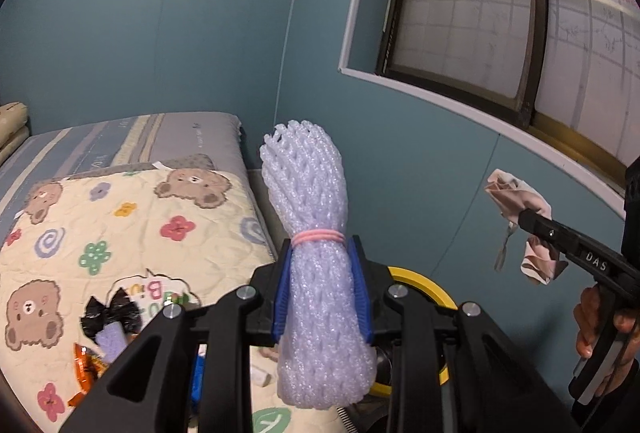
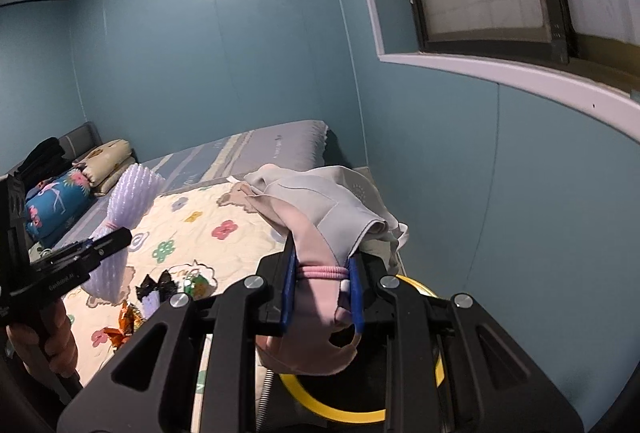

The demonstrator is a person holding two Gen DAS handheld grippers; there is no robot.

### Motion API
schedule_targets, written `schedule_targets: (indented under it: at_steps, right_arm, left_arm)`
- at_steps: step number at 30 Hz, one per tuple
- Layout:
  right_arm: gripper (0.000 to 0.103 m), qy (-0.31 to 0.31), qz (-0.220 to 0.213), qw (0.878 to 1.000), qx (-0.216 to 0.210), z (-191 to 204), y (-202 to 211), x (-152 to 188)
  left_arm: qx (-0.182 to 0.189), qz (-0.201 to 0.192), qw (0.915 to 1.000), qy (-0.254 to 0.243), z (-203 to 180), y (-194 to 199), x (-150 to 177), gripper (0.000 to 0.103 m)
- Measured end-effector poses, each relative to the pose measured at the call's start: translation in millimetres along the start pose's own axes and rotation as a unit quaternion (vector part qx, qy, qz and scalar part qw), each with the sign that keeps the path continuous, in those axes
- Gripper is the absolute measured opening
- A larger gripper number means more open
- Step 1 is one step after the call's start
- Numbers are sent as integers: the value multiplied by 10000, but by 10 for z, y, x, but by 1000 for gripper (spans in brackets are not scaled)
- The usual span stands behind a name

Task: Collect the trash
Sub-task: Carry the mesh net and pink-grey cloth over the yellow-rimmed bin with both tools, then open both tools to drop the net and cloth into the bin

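Foam netting [image 1: 316,273] sits clamped between left fingers [image 1: 282,289]; right fingers [image 2: 289,289] clamp pink cloth [image 2: 320,233].

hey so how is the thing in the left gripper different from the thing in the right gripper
The foam net bundle in the left gripper is white, knobbly mesh; the cloth bundle in the right gripper is smooth pink and grey fabric. The foam net bundle stands straight and stiff above the fingers, while the cloth bundle flops over in loose folds. Both are tied with a pink elastic band and held above the yellow-rimmed bin.
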State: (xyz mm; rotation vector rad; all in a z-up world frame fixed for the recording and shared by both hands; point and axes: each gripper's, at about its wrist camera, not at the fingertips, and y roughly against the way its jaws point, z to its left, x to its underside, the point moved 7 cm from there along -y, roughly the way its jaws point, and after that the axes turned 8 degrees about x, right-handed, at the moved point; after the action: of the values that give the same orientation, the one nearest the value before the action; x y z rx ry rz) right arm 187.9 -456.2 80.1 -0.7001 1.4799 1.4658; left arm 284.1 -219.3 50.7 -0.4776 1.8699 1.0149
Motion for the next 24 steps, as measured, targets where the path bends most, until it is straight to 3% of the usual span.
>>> schedule_targets:
  at_steps: [14, 24]
  right_arm:
    - [21, -349, 302, 9977, 504, -545, -656, 104]
    - [24, -433, 462, 9957, 674, -749, -991, 222]
  left_arm:
    - [350, 811, 9960, 86, -356, -1196, 332, 26]
    - [550, 1133, 9919, 173, -491, -1676, 521, 28]
